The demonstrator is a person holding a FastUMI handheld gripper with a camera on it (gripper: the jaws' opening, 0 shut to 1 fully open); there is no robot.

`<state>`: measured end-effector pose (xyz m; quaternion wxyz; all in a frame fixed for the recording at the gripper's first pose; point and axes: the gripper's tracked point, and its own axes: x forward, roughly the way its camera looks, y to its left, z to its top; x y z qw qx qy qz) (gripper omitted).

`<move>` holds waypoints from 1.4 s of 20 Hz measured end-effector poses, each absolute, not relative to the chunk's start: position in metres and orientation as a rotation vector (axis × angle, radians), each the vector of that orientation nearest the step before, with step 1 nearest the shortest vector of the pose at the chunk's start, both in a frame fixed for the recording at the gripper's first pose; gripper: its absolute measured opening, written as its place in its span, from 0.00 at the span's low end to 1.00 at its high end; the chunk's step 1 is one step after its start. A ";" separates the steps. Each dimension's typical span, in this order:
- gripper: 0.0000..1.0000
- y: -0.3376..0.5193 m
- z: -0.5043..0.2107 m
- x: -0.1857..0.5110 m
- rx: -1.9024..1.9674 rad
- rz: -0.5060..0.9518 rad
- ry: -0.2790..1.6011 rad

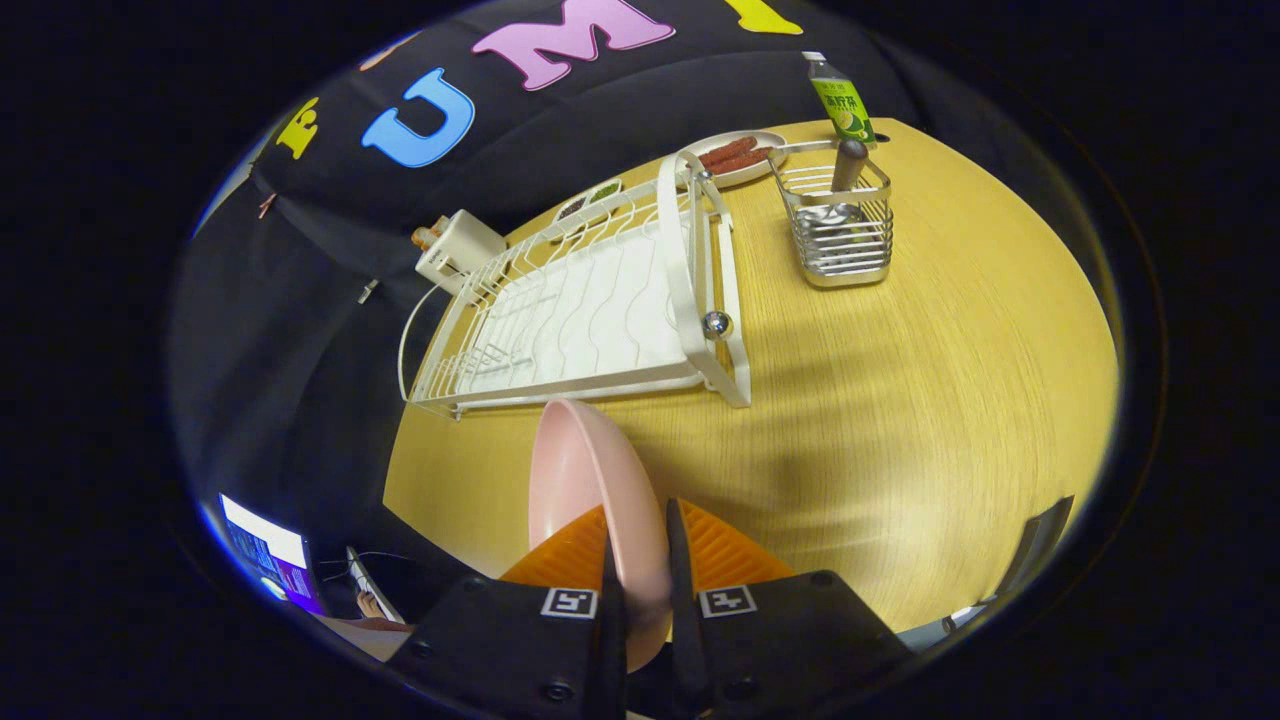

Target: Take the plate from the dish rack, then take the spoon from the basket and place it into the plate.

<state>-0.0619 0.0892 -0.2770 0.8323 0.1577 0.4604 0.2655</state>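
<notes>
My gripper [637, 545] is nearly closed, the two orange fingers [570, 555] pressing from either side on the rim of the pink plate [585, 480]; the plate stands on edge between them, its hollow face turned toward the left finger, and it rises ahead of the fingertips above the wooden table [900, 420]. I cannot tell whether its lower edge touches the table or hangs clear of it.

Just beyond the plate lies the white dish rack [590, 310], a long wire frame running away from me, with a wavy white tray inside and a small shiny ball at its near corner; no dish sits in its slots. Past the rack's right side, and apart from it, stands the wire basket [840, 235]; the spoon [848, 168] leans inside it, handle upward, its bowl hidden low behind the wires.

Behind the basket stands a green-labelled bottle [842, 100]; just beside it, at the rack's far end, a plate of sausages [735, 155]; farther along the rack's far side sits a small dish [590, 200] with something dark and something green in it; a white box [458, 250] sits off the rack's left far corner.
</notes>
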 end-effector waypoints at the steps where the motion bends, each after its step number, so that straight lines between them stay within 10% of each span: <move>1: 0.22 0.090 -0.279 -0.059 0.362 0.560 0.982; 5: 0.26 0.074 -0.297 -0.042 0.356 0.511 0.988; 10: 1.00 0.036 -0.296 -0.023 0.226 0.518 0.900; 28: 0.98 -0.003 -0.172 0.117 -0.158 0.532 0.116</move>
